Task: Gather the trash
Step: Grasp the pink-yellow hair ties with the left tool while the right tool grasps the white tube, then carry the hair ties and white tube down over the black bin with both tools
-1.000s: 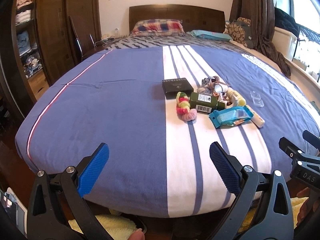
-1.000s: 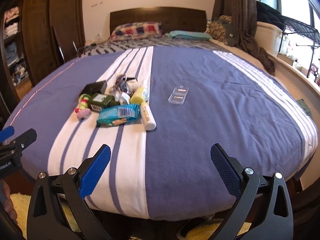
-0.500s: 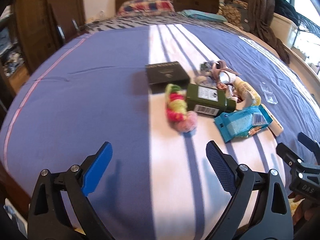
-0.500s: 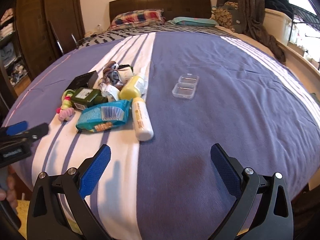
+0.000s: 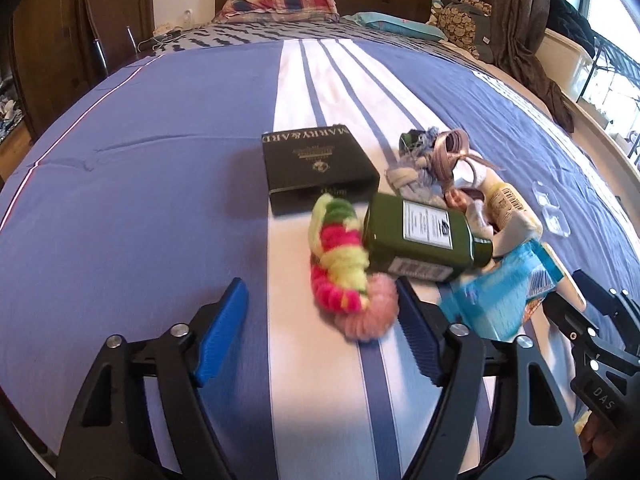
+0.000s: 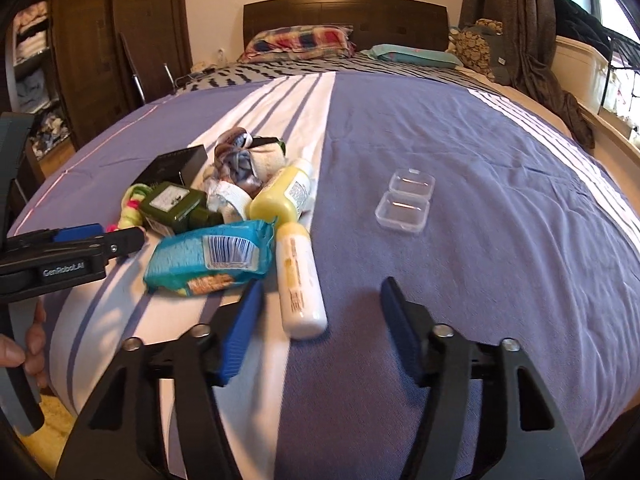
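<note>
A pile of items lies on the bed: a black box (image 5: 316,164), a green bottle (image 5: 420,240), a pink and yellow fluffy scrunchie (image 5: 340,264), a blue wipes packet (image 6: 208,256), a white tube (image 6: 300,280), a yellow bottle (image 6: 284,196) and bundled cloth and ribbon (image 5: 436,160). My left gripper (image 5: 320,336) is open and empty just in front of the scrunchie. My right gripper (image 6: 320,332) is open and empty, its fingers either side of the near end of the white tube. The left gripper also shows in the right wrist view (image 6: 100,240).
A clear plastic double case (image 6: 404,202) lies apart on the blue bedspread (image 6: 480,160) to the right. Pillows (image 6: 300,42) and a headboard are at the far end. A wardrobe (image 6: 100,40) stands left, curtains and a window right.
Both grippers have moved forward over the bed toward the pile. The left now sits close to the scrunchie, the right close to the white tube. Both have narrowed somewhat but stay open.
</note>
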A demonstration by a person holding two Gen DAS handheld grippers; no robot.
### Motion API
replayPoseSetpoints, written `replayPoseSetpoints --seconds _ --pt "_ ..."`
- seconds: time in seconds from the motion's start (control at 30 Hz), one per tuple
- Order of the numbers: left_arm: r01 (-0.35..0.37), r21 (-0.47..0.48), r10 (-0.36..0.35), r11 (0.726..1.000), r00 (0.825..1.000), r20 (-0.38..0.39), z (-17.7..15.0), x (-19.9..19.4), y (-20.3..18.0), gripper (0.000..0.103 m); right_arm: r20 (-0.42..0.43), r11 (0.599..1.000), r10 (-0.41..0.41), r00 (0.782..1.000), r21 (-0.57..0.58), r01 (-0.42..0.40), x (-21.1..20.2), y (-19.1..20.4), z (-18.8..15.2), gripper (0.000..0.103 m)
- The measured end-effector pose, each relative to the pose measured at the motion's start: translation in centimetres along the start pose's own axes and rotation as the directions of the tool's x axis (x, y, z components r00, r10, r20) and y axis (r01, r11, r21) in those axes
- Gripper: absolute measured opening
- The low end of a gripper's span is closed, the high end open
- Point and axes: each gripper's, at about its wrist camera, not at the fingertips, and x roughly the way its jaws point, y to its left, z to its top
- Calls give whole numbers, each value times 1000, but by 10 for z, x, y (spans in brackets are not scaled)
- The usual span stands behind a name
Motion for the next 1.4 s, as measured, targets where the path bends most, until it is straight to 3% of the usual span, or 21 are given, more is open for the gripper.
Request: replayPoseSetpoints --seconds 0.17,0.3,0.4,0.47,0.57,0.9,1.4 --pt "-5 38 5 999 1000 -6 5 7 -2 56 -21 1000 11 1000 -7 -11 9 0 5 56" --pt "7 40 -7 999 1000 -6 5 7 0 35 -20 1000 25 1000 -4 -25 9 -3 6 56" --pt "16 43 -16 999 1000 -5 2 5 1 33 -10 1000 22 1000 -11 -22 5 -3 2 46" --pt "17 47 -17 999 1000 -5 0 2 1 33 -3 999 31 1000 6 -31 0 -6 0 27" --pt "24 48 -24 999 1000 0 -9 -5 2 32 -4 1000 28 1000 2 -28 -8 -7 -6 22" --pt "42 11 -42 999 999 22 -61 -48 1 30 2 999 32 999 11 -32 -44 -5 -32 21" --pt "117 46 -122 992 984 131 -135 -149 -14 30 53 990 140 989 -26 -139 -133 22 -84 21"
